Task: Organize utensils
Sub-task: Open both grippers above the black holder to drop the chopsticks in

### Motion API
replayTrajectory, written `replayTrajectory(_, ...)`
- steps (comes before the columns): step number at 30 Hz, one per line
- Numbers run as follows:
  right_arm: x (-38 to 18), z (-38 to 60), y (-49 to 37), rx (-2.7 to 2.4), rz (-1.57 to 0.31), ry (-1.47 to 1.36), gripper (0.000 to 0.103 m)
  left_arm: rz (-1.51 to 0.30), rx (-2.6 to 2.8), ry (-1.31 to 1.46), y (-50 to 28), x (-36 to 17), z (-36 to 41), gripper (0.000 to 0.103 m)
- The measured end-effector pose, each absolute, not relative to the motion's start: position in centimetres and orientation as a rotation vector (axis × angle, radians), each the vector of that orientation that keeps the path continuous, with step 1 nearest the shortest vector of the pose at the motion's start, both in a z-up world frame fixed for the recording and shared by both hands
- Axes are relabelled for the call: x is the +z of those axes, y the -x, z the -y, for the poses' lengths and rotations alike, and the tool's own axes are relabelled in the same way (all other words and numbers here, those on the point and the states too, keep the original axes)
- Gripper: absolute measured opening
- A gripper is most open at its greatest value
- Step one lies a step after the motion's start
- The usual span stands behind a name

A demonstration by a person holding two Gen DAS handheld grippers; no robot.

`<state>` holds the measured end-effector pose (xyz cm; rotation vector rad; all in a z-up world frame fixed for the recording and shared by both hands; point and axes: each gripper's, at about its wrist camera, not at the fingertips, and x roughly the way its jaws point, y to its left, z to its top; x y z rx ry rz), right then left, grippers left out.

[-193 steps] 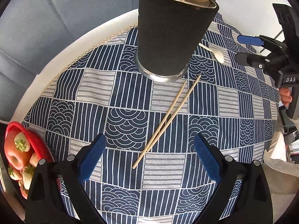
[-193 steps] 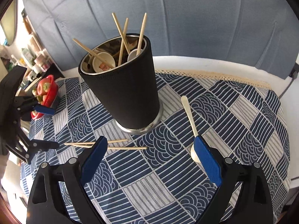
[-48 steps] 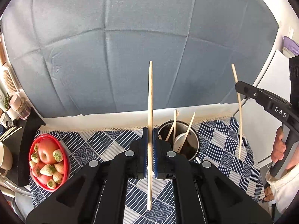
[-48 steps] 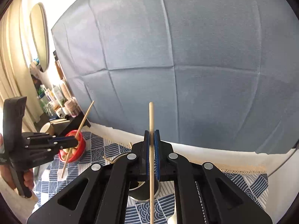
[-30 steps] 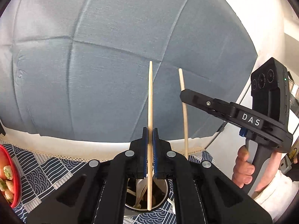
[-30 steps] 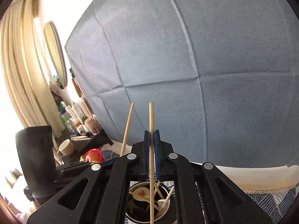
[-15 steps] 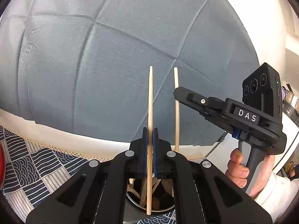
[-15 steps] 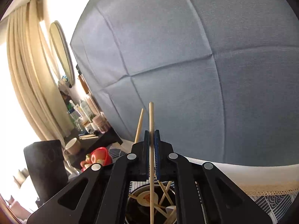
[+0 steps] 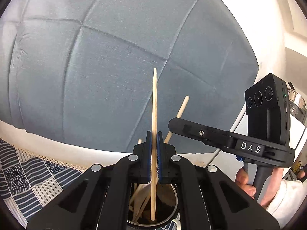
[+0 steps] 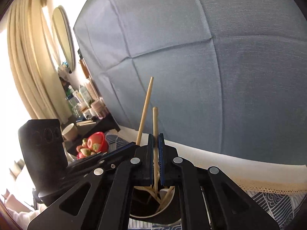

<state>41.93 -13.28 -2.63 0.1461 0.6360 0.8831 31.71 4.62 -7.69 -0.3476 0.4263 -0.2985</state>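
The left gripper (image 9: 154, 157) has its blue pads nearly together, with thin slivers of gap either side of the chopstick (image 9: 154, 134) that stands between them; whether the pads still pinch it cannot be told. That chopstick runs almost straight up and down along the line of the fingers, its tip rising well above the fingertips and its lower end hanging below them inside the mouth of the utensil holder (image 9: 168, 207). Other sticks lean inside the holder, directly under the fingers.

The right gripper (image 10: 155, 157) shows a narrow slit between its pads, and its own chopstick (image 10: 155, 130) stands in that slit, close against the left pad with a visible gap to the right pad, so it does not look squeezed. Its long axis is near vertical, tilted slightly; its top sits a little above the fingertips and its lower part drops below them into the holder, among the sticks and a white spoon already there.

Beyond and left of the right fingers lies the left gripper's body, then a red bowl of fruit (image 10: 94, 141). Past both pairs of fingers the patterned blue tablecloth (image 9: 28, 174) ends at a white edge, with a blue-grey fabric backdrop (image 9: 96, 57) behind
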Motion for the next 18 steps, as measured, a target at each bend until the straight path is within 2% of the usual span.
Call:
replayTrajectory(4,-2.7,13.4,-41.2,0.886,-0.637,-0.112,0.005,-0.459,-0.296,0.331,-31.1,-8.2,-4.7,0.005)
replayTrajectory(8,-2.5,13.8,-40.5,0.856,-0.625,-0.092,0.01,-0.478,-0.294,0.285,-29.7,-7.7,-4.8,0.006)
replayTrajectory(9,-2.4,14.0,-40.4,0.845,-0.621,-0.094,0.023,-0.48,-0.282,0.267,-29.2,-7.6,-4.9,0.009)
replayTrajectory(10,-2.3,14.4,-40.4,0.831,-0.617,-0.098,0.033,-0.485,-0.277,0.252,-28.7,-7.5,-5.0,0.019)
replayTrajectory(11,-2.2,14.9,-40.3,0.821,-0.611,-0.107,0.051,-0.497,-0.275,0.24,-28.5,-7.5,-5.1,0.025)
replayTrajectory(12,-2.2,15.3,-40.2,0.809,-0.608,-0.115,0.058,-0.506,-0.263,0.222,-28.0,-7.4,-5.1,0.033)
replayTrajectory(14,-2.3,16.0,-40.3,0.778,-0.611,-0.115,0.061,-0.524,-0.242,0.193,-27.5,-7.2,-5.3,0.047)
replayTrajectory(15,-2.4,16.3,-40.3,0.761,-0.617,-0.108,0.068,-0.53,-0.23,0.183,-27.1,-7.2,-5.3,0.054)
replayTrajectory(18,-3.2,17.1,-40.1,0.705,-0.634,-0.063,0.08,-0.532,-0.216,0.18,-25.9,-7.1,-5.8,0.075)
